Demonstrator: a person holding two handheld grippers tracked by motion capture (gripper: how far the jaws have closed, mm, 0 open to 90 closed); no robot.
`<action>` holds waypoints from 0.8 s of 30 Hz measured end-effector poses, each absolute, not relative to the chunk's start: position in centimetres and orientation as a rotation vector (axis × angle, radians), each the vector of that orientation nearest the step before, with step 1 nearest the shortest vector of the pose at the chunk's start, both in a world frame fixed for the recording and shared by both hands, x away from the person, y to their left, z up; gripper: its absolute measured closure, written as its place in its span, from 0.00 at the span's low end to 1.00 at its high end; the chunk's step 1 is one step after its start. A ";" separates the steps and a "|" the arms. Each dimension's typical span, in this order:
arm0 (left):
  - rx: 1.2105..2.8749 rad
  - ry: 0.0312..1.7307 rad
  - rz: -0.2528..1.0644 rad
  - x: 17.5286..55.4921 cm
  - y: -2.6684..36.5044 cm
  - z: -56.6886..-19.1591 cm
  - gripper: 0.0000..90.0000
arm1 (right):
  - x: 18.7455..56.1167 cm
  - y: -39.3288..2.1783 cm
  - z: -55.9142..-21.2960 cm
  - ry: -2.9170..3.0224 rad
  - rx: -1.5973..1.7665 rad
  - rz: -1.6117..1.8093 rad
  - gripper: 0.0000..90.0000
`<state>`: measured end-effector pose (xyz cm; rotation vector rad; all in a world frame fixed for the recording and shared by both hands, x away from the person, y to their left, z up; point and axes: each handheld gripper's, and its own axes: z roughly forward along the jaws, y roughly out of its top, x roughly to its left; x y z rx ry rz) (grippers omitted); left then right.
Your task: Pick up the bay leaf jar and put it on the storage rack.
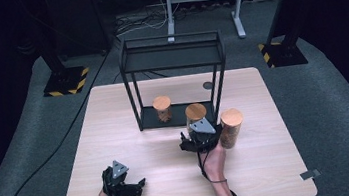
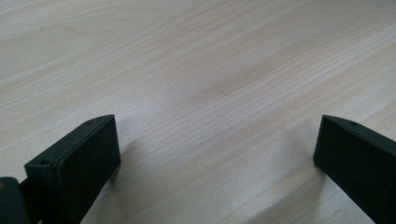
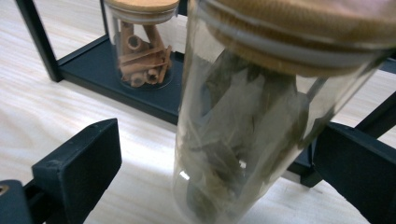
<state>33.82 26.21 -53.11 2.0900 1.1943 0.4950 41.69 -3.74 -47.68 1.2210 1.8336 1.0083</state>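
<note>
The leaf jar (image 3: 243,140) stands between the right gripper's (image 3: 219,163) jaws, which are spread wide, pads clear of the glass, at the rack's (image 1: 172,53) front edge. Glass with a cork lid: light, slippery, breakable; best grasped mid-body. Three jars in all. The left gripper (image 2: 217,149) is released over bare table (image 2: 196,70).

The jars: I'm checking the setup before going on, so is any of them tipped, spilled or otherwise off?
Nothing is spilled or broken. The jar of leaves between the open jaws of the right gripper looks tilted in the right gripper view, though the camera's angle may cause that. The cinnamon jar stands upright on the rack's bottom shelf.
</note>
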 end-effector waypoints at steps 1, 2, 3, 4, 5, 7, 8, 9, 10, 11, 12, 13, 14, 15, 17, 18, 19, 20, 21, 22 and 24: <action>2.090 1.195 0.495 33.8 26.2 -53.1 0.00 | 41.8 -3.6 -47.7 1.830 1.223 1.002 0.01; 2.090 1.195 0.495 33.8 26.2 -53.1 0.00 | 41.9 -3.6 -47.6 1.825 1.223 0.997 0.01; 2.090 1.195 0.495 33.8 26.2 -53.1 0.00 | 42.1 -3.5 -47.7 1.820 1.227 0.993 0.00; 2.090 1.195 0.495 33.8 26.2 -53.1 0.00 | 42.2 -3.4 -47.7 1.818 1.231 0.990 0.00; 2.090 1.195 0.495 33.8 26.2 -53.1 0.00 | 42.4 -3.3 -47.7 1.817 1.235 0.986 0.00; 2.090 1.194 0.495 33.8 26.2 -53.1 0.00 | 42.7 -3.2 -47.7 1.812 1.243 0.983 0.00; 2.090 1.194 0.495 33.8 26.2 -53.1 0.00 | 42.9 -3.1 -47.7 1.809 1.245 0.972 0.00; 2.090 1.195 0.495 33.8 26.2 -53.1 0.00 | 43.2 -3.0 -47.7 1.811 1.243 0.962 0.00; 2.090 1.195 0.495 33.8 26.2 -53.1 0.00 | 43.4 -2.8 -47.8 1.815 1.247 0.949 0.00; 2.090 1.194 0.495 33.8 26.2 -53.1 0.00 | 43.6 -2.7 -47.8 1.816 1.247 0.935 0.01; 2.090 1.195 0.495 33.8 26.2 -53.1 0.00 | 43.8 -2.6 -47.9 1.817 1.248 0.928 0.01; 2.090 1.195 0.495 33.8 26.2 -53.1 0.00 | 44.0 -2.6 -47.9 1.819 1.248 0.922 0.01; 2.090 1.195 0.495 33.8 26.2 -53.1 0.00 | 44.1 -2.6 -48.0 1.815 1.249 0.917 0.01; 2.090 1.195 0.495 33.8 26.2 -53.1 0.00 | 44.2 -2.6 -48.1 1.815 1.250 0.914 0.01; 2.090 1.195 0.495 33.8 26.2 -53.1 0.00 | 44.3 -2.5 -48.1 1.815 1.252 0.914 0.01; 2.091 1.193 0.495 33.8 26.2 -53.1 0.00 | 44.4 -2.5 -48.1 1.814 1.250 0.915 0.01; 2.091 1.194 0.495 33.8 26.2 -53.1 0.00 | 44.5 -2.5 -48.1 1.815 1.252 0.915 0.01; 2.090 1.193 0.495 33.8 26.2 -53.1 0.00 | 44.6 -2.5 -48.1 1.814 1.255 0.916 0.01; 2.090 1.193 0.495 33.8 26.2 -53.1 0.00 | 44.8 -2.5 -48.1 1.812 1.261 0.915 0.01; 2.091 1.193 0.495 33.8 26.2 -53.1 0.00 | 44.9 -2.5 -48.2 1.811 1.265 0.915 0.02; 2.091 1.192 0.494 33.8 26.2 -53.1 0.00 | 44.9 -2.6 -48.2 1.799 1.264 0.924 0.07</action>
